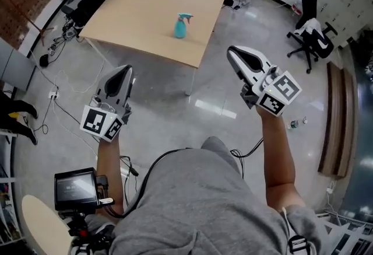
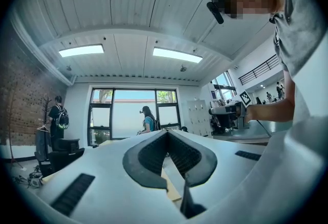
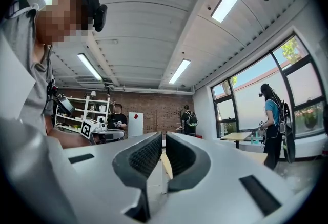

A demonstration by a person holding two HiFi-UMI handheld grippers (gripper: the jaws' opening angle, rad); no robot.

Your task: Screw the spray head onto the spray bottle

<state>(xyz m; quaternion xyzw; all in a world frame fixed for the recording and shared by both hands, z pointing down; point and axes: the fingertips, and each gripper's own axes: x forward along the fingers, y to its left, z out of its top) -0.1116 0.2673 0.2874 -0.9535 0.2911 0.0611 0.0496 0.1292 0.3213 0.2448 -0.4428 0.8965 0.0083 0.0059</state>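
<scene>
A glossy grey floor (image 1: 163,109) is taking up most of the head view, and a pale wooden table (image 1: 145,9) is standing on it well ahead of the person. The person, in a grey shirt (image 1: 204,201), is standing back from the table and holding both arms out over the floor. A black office chair (image 1: 312,38) is sitting off to the right, well apart from the table.

The left gripper (image 1: 126,68) is pointing toward the table's near edge, and its fingers (image 2: 151,154) are lying pressed together with nothing between them. The right gripper (image 1: 232,51) is doing the same on the other side: its ribbed pads (image 3: 141,156) are meeting at the tips and pinching nothing. Both grippers are hovering well short of the table.

The teal spray bottle (image 1: 180,29) is standing upright on the table, toward its near edge, with neither gripper touching it. The spray head (image 1: 185,16) seems to be sitting on top of the bottle, though it is showing too small here to tell whether it is screwed down.
</scene>
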